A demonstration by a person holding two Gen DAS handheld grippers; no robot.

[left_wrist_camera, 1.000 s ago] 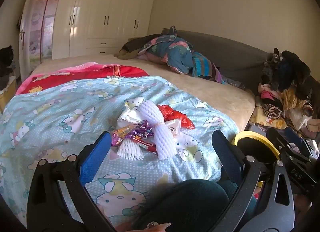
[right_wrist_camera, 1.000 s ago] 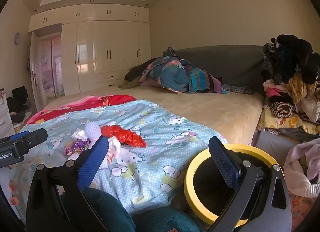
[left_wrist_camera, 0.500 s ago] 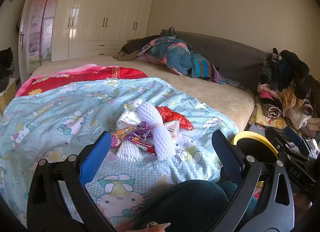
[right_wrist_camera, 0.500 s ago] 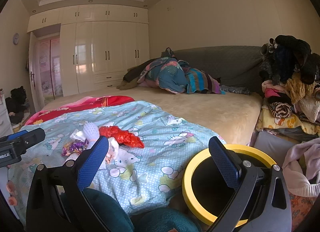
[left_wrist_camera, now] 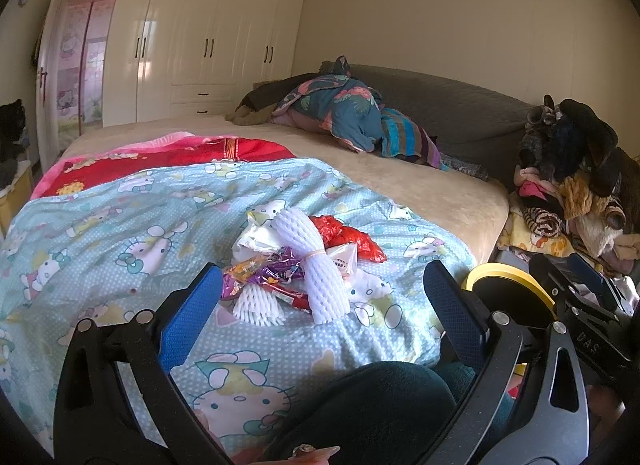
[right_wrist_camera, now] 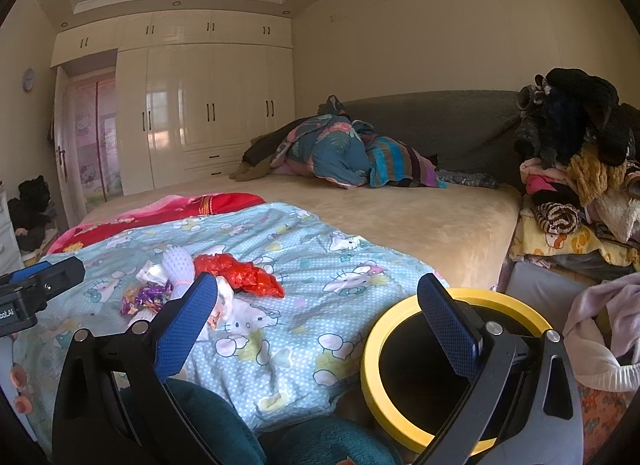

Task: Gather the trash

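With both grippers' fingers spread wide and empty, the left gripper [left_wrist_camera: 320,301] should probably drop onto the trash pile [left_wrist_camera: 298,265] on the blue blanket [left_wrist_camera: 120,225], left of the yellow-rimmed bin [right_wrist_camera: 452,369], pinching the white foam net [left_wrist_camera: 312,261] first.

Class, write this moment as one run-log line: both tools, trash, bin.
left tool: open, empty | right tool: open, empty | trash pile: on blue quilt, untouched | yellow-rimmed bin: beside bed

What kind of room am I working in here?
A home bedroom, most likely: a wide bed under a cartoon-print quilt, built-in wardrobes along the far wall, and piled clothes beside the bed.
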